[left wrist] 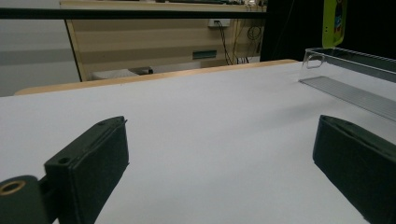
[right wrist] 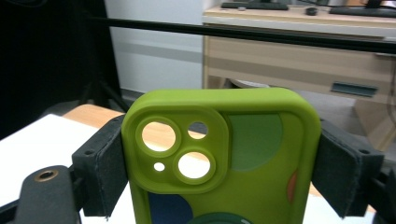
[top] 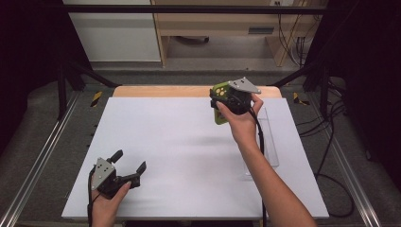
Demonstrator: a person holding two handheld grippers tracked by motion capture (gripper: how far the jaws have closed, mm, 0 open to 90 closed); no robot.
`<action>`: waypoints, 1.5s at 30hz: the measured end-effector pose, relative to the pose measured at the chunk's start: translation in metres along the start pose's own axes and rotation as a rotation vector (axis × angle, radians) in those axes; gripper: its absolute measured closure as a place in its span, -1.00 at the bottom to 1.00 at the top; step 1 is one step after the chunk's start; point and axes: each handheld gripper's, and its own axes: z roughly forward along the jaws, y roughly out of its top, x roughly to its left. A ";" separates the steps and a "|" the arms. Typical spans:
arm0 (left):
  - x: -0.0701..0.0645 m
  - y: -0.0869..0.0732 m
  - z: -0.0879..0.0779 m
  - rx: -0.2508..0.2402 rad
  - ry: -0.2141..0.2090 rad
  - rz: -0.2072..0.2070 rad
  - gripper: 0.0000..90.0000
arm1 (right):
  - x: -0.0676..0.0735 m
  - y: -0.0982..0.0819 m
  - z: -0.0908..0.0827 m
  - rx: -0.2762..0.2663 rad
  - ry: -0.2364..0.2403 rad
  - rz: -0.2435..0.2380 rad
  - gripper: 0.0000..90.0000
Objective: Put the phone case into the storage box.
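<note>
Right gripper (top: pixel 222 101) clamped across the sides of a green phone case (right wrist: pixel 219 158), raised above the far right of the white table (top: pixel 189 142), just beside a clear tray (top: pixel 270 142), likely its destination. Left gripper (top: pixel 128 163) wide apart, holding nothing, low at the near left.

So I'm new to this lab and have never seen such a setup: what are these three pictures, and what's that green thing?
A person at a table holds a hand-operated two-jaw gripper in each hand. The high view looks down from above. In it the left gripper hovers low over the white table, jaws wide apart and nothing between them. The right gripper is raised at the far side, clamped on a green phone case. The other two pictures come from cameras riding on each gripper. The right gripper view looks along its jaws at the case, gripped by its long edges, camera cut-outs on top. The left gripper view shows a clear plastic tray lying on the table.
</note>
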 end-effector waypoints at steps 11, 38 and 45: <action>0.001 0.000 -0.001 -0.013 -0.006 -0.023 -0.94 | -0.035 0.005 -0.004 -0.013 -0.087 0.038 -0.63; -0.007 -0.004 0.002 0.002 -0.004 -0.001 -0.95 | -0.105 -0.025 0.001 -0.004 -0.244 0.107 -0.63; -0.004 -0.004 0.002 0.002 -0.004 -0.009 -0.95 | -0.110 -0.037 0.010 0.003 -0.267 0.119 -0.63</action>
